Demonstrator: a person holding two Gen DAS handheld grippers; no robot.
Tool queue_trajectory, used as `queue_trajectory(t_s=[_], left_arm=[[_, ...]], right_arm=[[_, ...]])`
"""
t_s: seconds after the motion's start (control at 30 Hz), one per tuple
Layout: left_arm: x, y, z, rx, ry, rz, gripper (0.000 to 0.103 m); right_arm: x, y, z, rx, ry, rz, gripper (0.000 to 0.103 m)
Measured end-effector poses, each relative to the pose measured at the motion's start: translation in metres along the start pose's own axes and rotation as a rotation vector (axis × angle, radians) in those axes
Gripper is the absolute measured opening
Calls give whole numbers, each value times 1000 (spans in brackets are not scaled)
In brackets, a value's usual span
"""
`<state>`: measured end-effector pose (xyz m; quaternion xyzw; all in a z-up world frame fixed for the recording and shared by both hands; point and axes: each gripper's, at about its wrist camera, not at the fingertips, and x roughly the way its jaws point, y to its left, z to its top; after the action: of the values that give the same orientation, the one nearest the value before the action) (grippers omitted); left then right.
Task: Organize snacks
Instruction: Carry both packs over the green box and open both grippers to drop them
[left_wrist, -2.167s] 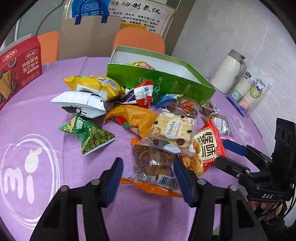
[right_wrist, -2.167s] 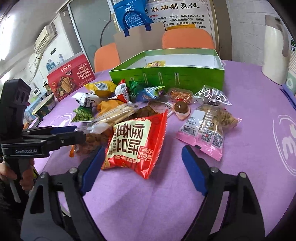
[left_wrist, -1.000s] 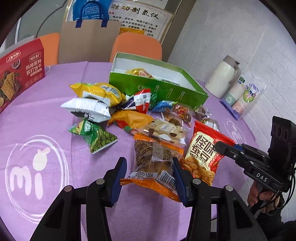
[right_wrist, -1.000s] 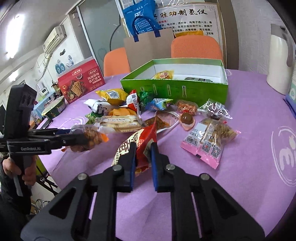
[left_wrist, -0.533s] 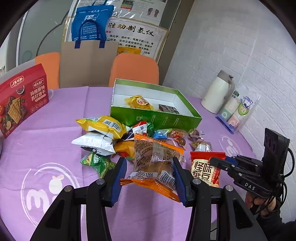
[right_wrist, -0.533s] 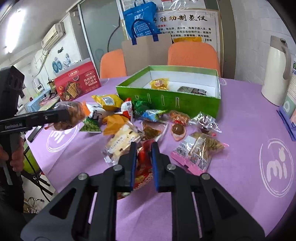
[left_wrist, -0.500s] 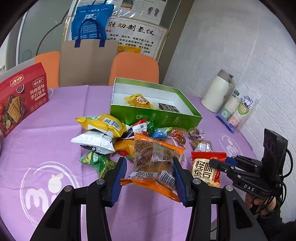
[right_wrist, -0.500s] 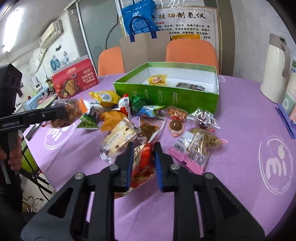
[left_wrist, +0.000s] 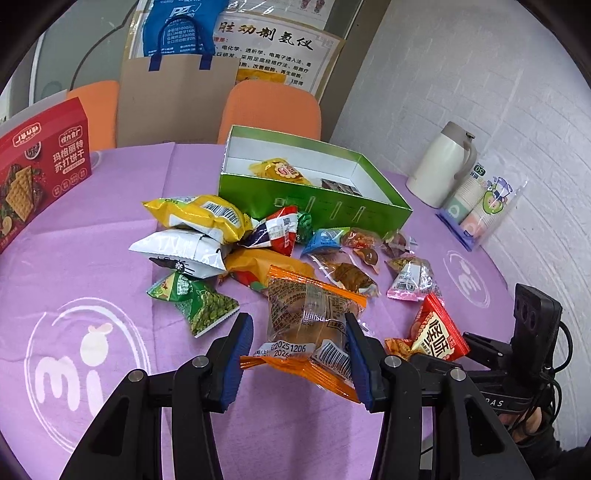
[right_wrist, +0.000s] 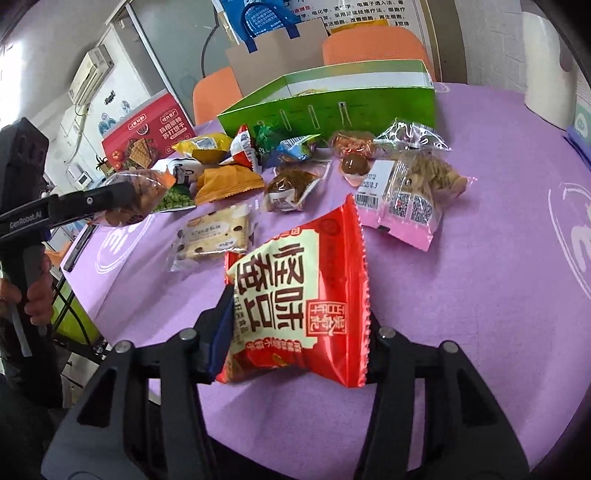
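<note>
Wall: white painted brick (left_wrist: 461, 74) rose on the right.
Chairs: two orange chairs (left_wrist: 271, 109) stood behind the counter (left_wrist: 92, 236), which wore a purple cloth.
Poster: a printed notice (left_wrist: 273, 48) hung behind them.
Air conditioner: a unit (right_wrist: 92, 72) sat high at left.

Glossy plastic snack packets (left_wrist: 207, 218), matt cloth (left_wrist: 92, 251)

Both wrist views low, forward (sharing green box (left_wrist: 332, 210)).
</note>
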<state>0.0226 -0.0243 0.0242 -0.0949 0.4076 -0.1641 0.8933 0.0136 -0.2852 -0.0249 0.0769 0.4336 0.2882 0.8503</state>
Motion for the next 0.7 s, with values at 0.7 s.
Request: queue_trajectory(t_s=[0.7], left_arm=[[22, -15, 125, 47, -117, -10, 49]], right_arm=[[-24, -10, 146, -114, -249, -111, 51]])
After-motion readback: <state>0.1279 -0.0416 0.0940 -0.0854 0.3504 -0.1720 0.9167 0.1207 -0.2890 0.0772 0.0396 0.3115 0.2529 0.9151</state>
